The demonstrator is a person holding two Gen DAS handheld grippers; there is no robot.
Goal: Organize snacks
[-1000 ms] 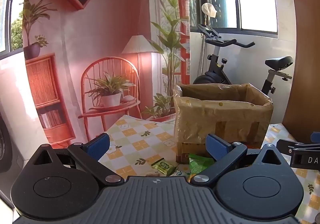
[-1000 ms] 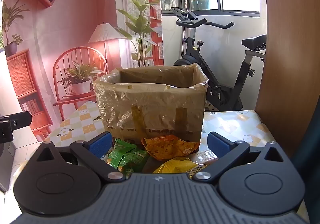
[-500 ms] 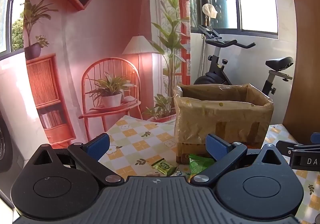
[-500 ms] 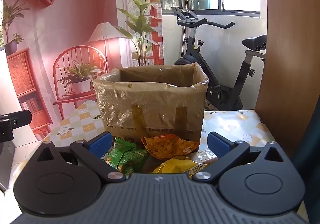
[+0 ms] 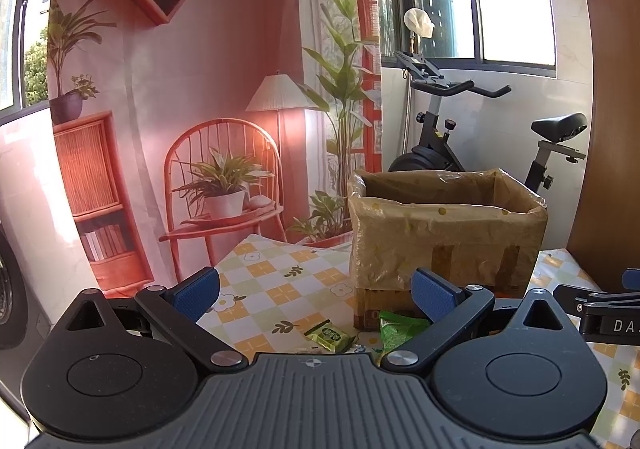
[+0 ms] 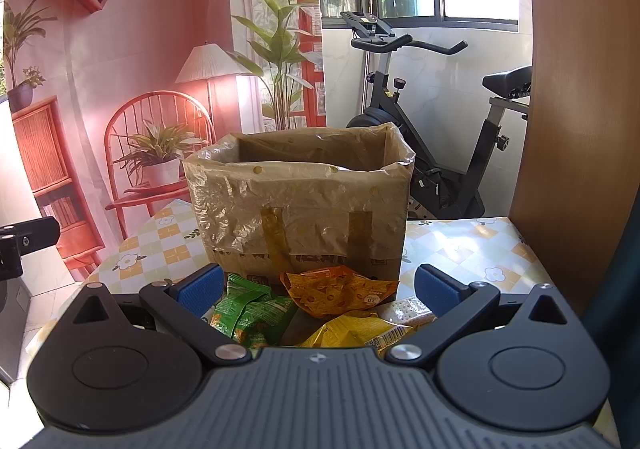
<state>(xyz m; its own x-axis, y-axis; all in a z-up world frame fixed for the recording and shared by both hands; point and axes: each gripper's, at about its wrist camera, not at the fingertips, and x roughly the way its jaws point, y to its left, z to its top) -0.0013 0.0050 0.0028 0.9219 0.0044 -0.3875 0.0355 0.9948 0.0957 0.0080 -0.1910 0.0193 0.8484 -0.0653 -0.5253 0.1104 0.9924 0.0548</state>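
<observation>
Crinkly foil snack packets before plastic-lined, seemingly cardboard box

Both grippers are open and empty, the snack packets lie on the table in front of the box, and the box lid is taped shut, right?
Not quite: the box is open at the top, lined with plastic, as the right wrist view shows. The rest holds.

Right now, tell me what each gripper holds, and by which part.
Nothing. The left gripper and the right gripper are both open and empty. The snacks lie on the table before the box.
</observation>
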